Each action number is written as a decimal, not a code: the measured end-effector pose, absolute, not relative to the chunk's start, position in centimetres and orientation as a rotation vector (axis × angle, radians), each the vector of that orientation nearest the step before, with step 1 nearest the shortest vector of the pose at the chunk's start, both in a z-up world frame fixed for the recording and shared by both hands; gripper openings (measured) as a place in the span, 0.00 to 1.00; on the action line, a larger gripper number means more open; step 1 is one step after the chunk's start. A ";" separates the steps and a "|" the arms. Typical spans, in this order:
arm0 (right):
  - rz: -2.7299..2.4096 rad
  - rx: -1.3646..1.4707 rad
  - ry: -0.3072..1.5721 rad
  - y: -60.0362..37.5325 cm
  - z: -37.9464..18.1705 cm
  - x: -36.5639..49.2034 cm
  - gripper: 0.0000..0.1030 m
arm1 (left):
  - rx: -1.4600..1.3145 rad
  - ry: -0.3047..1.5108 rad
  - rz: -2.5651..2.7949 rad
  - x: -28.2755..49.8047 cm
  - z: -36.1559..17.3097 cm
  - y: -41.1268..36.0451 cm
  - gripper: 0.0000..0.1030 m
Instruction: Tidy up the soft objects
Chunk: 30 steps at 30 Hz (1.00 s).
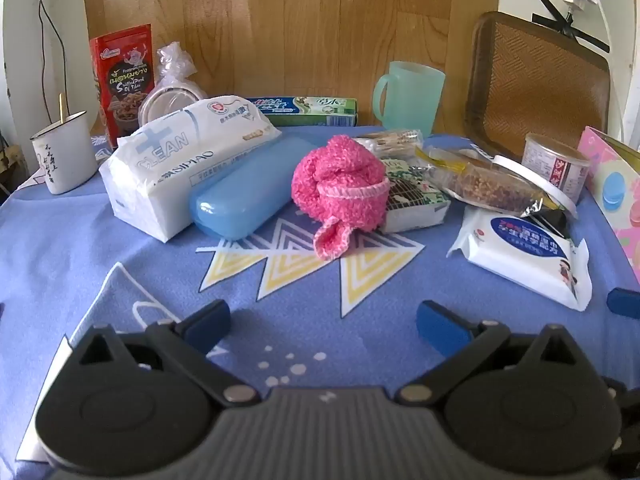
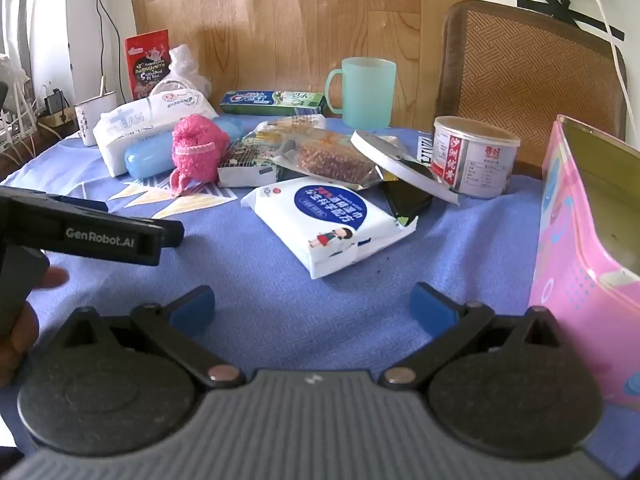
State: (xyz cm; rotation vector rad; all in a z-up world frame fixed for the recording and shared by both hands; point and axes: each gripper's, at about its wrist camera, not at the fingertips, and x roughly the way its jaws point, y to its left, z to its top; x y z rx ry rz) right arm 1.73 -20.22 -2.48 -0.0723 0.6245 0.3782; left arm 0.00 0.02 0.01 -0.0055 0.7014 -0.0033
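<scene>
Nearest, the left gripper [image 1: 323, 322] is hovering over the blue patterned tablecloth [image 1: 120, 248], jaws spread wide and gripping nothing. The right gripper [image 2: 312, 307] is hanging the same way, also wide and empty, beside an open pink box [image 2: 580, 248]. Further ahead, straight in front of the left gripper and well apart from it, a pink knitted bundle [image 1: 340, 188] is sitting in a bunched ball, one looped end trailing toward the camera. From the right gripper it is lying far off to the left, so the left hand is probably nearer. It is touching a blue plastic case [image 1: 248, 188] on its left and leaning against a small snack pack [image 1: 416, 200] on its right.
</scene>
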 end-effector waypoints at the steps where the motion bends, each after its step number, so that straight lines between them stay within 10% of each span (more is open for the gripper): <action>1: 0.378 -0.073 0.624 -20.2 -2.5 1.7 1.00 | -0.006 0.700 -0.001 0.0 0.0 0.0 1.00; 17: 0.380 -0.067 0.624 -20.4 -2.4 1.5 1.00 | -0.009 0.689 -0.035 -0.2 0.5 0.2 1.00; 30: 0.373 -0.075 0.625 -20.3 -2.5 1.8 1.00 | 0.057 0.279 0.025 -1.0 2.5 -0.6 1.00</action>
